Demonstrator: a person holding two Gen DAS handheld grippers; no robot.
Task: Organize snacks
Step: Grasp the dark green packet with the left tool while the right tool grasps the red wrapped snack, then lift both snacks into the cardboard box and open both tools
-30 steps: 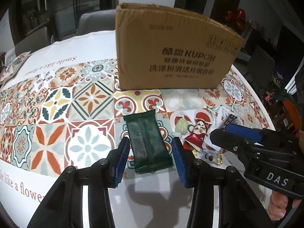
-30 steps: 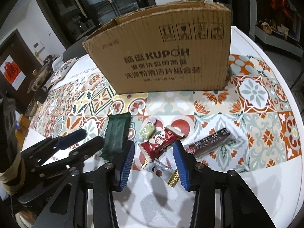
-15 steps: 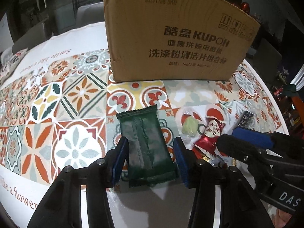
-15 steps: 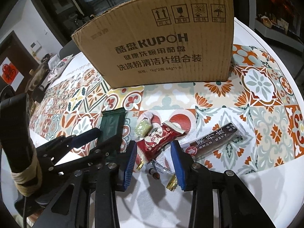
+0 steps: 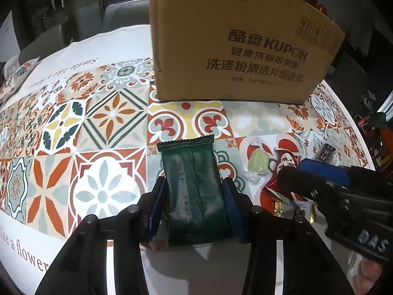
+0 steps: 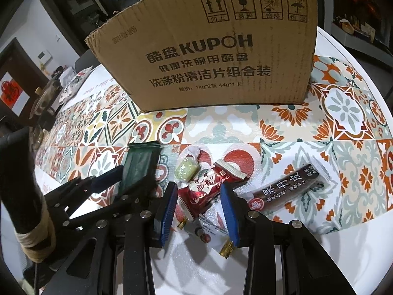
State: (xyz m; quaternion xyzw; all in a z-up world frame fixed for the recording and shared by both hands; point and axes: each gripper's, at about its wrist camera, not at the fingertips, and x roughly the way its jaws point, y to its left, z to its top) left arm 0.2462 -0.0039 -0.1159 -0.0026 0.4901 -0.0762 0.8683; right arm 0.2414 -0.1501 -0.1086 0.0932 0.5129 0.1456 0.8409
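Nearest to me, my left gripper (image 5: pixel 195 206) straddles the dark green packet (image 5: pixel 194 189): one blue pad on each long side, close against the wrapper or just touching it. I cannot tell whether I am pressing yet; the packet lies flat on the tablecloth (image 5: pixel 98 127) and shows no pinch. Its long axis runs near to far, straight along my fingers, so my jaws would close across its short width, which I judge is the right way to take it.

My right gripper (image 6: pixel 199 205) sits to the right with jaws apart, the pads flanking the near end of the red snack bar (image 6: pixel 208 186). That bar lies slanted, its far end pointing up and to the right, so my fingers meet it at an angle. Under its near end lie small gold-ended candies (image 6: pixel 227 248). Just left of the bar's far half is a pale green candy (image 6: pixel 185 170); to the right, a dark brown bar (image 6: pixel 287 188) lies slanted the same way, outside my jaws.

Farther off, well beyond all the snacks, stands the cardboard box (image 6: pixel 213 49), presumably where these go. The green packet is the left hand's job, the red bar the right's.
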